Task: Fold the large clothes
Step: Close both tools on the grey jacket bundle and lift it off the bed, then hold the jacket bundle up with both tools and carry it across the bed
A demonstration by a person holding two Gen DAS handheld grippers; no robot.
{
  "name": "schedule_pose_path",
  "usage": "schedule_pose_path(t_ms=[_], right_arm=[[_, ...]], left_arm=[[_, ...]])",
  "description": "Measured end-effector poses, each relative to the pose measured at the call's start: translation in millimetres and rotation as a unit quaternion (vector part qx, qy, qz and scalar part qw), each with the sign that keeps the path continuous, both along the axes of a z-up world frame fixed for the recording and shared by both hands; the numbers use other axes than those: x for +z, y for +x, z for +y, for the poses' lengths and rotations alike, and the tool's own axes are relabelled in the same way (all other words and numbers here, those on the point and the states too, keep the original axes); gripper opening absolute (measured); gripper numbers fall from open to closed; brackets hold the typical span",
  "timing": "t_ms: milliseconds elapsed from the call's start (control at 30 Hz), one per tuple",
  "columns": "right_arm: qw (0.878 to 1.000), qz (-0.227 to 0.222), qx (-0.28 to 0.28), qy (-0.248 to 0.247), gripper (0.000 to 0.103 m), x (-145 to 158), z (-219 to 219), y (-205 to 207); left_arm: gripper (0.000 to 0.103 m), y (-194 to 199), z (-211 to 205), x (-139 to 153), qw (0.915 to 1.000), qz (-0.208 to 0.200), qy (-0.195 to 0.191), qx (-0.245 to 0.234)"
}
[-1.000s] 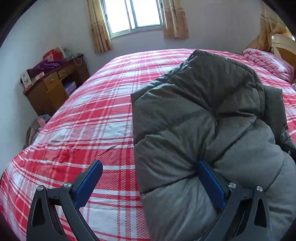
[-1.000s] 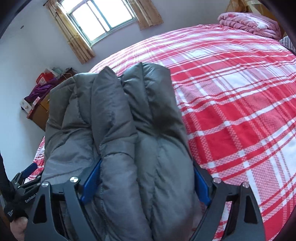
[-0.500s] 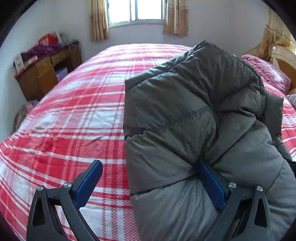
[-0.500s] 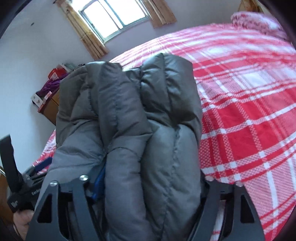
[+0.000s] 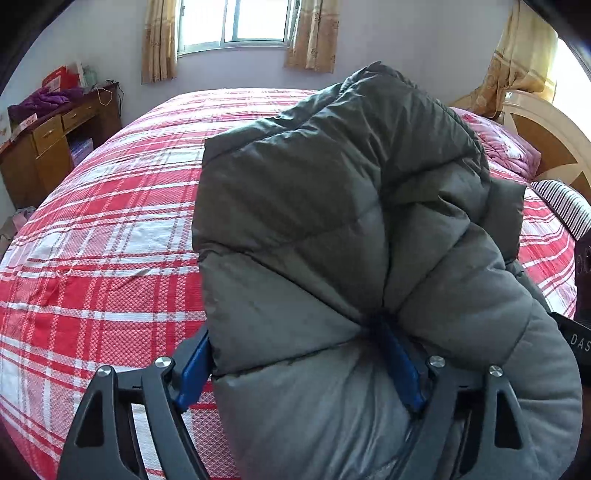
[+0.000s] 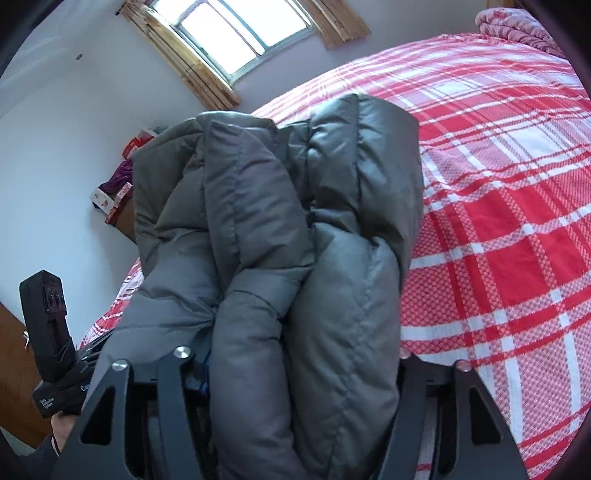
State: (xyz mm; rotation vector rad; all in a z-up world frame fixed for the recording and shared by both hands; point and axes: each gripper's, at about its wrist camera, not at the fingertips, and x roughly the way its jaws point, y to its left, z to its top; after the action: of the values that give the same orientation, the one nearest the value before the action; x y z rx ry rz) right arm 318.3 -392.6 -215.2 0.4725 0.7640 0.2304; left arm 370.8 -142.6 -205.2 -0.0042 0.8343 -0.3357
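Observation:
A puffy grey down jacket (image 5: 332, 221) lies bunched on the red plaid bed (image 5: 110, 229). My left gripper (image 5: 291, 339) has the jacket's near edge between its jaws, which are closing. One blue pad (image 5: 192, 369) touches the fold's left side and the other pad (image 5: 399, 365) digs into a puckered seam. In the right wrist view the jacket (image 6: 295, 240) fills my right gripper (image 6: 303, 358). Its jaws are closing too and squeeze a thick roll of fabric that hides both pads. The left gripper's body (image 6: 48, 332) shows at the left edge there, held by a hand.
A wooden desk (image 5: 48, 147) with clutter stands left of the bed, under a curtained window (image 5: 236, 22). A pink quilt (image 5: 506, 147), a striped pillow (image 5: 565, 206) and the headboard (image 5: 554, 140) are at the right. Plaid sheet (image 6: 498, 221) lies bare right of the jacket.
Both pairs of jaws have narrowed onto the jacket. The left gripper's free finger came in against the fold's edge. Both views have tipped, and the jacket bundle stands taller in them.

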Motion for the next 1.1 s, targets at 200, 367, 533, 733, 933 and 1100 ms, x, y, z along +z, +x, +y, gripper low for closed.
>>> schedule_pose_path(t_ms=[200,367,533,733,933,1100], right_arm=[[0.999,0.009,0.021,0.030,0.042,-6,-5,6],[0.999,-0.002,0.034,0.032,0.028,-3,-3,0],[0.997,-0.033,0.038,0.060,0.025,5,0,-18],[0.991,-0.073,0.041,0.105,0.024,25,5,-43],[0.987,-0.108,0.064,0.097,0.023,59,29,-63],[0.984,-0.130,0.099,0.073,0.023,84,65,-70]], left_arm=[[0.048,-13,-15,9,0.9982,-0.035,0.038,-0.031],[0.024,-20,-20,21,0.9959,-0.055,0.068,-0.025],[0.018,-46,-13,53,0.9910,-0.104,0.080,-0.029],[0.017,-73,2,91,0.9857,-0.145,0.082,-0.027],[0.017,-97,38,118,0.9853,-0.157,0.067,-0.002],[0.016,-122,62,130,0.9833,-0.167,0.068,0.023]])
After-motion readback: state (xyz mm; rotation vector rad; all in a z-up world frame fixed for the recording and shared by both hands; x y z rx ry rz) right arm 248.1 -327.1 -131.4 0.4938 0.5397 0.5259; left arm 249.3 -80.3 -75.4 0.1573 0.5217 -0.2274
